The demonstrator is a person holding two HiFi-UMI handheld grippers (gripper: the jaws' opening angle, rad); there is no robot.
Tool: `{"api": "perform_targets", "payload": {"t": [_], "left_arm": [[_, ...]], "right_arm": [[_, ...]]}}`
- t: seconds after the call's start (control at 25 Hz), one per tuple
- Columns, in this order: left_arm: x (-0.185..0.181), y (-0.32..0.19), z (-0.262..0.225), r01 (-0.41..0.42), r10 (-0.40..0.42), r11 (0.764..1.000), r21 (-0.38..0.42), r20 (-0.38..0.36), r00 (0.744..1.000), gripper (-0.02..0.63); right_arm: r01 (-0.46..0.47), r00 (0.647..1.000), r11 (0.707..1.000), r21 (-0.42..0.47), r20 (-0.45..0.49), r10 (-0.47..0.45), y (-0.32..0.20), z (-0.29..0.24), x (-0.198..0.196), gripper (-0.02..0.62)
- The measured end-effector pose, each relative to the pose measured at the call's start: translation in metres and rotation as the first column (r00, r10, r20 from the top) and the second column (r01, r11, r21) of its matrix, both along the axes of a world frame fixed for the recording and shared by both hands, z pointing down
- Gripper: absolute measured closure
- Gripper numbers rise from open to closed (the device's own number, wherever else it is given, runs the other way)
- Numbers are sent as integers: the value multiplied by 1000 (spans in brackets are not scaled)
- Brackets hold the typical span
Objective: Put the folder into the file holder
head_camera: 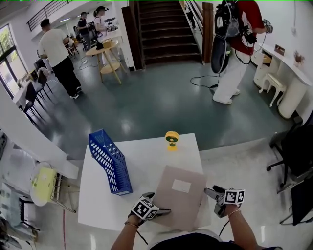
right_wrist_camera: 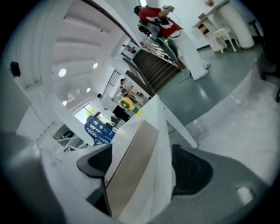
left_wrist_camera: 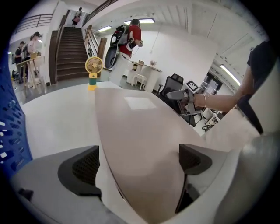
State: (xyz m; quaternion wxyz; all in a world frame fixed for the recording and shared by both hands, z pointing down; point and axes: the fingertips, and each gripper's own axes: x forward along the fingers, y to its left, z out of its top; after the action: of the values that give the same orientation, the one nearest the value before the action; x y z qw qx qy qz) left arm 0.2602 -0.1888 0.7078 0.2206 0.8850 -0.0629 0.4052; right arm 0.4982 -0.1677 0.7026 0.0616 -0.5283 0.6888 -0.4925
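Loosely straddled the folder (head_camera: 181, 195).
Spread left gripper (left_wrist_camera: 138, 162) and right gripper (right_wrist_camera: 140, 168) wide around its near end, unclamped; found it flat on table (head_camera: 146, 156), long axis away from fingers (left_wrist_camera: 83, 168), toward fan (head_camera: 171, 139).

The setting is an open-plan office or shared workspace. A white table (head_camera: 146, 156) at lower centre of the head view carries a blue file holder (head_camera: 110, 162) and a small yellow desk fan (head_camera: 171, 139). A black office chair (head_camera: 293, 146) stands at the right edge. A white counter (head_camera: 289, 68) runs along the right wall. A dark staircase (head_camera: 164, 29) rises at top centre, with a railing (head_camera: 46, 13) at upper left. People (head_camera: 58, 53) stand around a round wooden table (head_camera: 110, 53) at upper left, near tall windows (head_camera: 6, 53).
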Motion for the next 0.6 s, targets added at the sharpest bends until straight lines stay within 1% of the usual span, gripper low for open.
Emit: {"api": "perform_targets", "payload": {"t": [0.08, 0.4, 0.48, 0.6], "left_arm": [[12, 3, 0, -34, 34, 999, -9, 3, 999, 48], [47, 6, 0, -107, 107, 994, -6, -4, 994, 48], [53, 8, 0, -124, 124, 992, -6, -2, 992, 48], [62, 11, 1, -150, 150, 989, -4, 0, 989, 48]], "right_arm": [[-18, 999, 1000, -4, 32, 19, -1, 3, 7, 181], [-82, 982, 997, -7, 169, 82, -2, 11, 26, 181], [-109, 970, 994, -5, 216, 108, -4, 13, 30, 181], [-161, 941, 987, 0, 303, 153, -7, 16, 37, 181]]}}
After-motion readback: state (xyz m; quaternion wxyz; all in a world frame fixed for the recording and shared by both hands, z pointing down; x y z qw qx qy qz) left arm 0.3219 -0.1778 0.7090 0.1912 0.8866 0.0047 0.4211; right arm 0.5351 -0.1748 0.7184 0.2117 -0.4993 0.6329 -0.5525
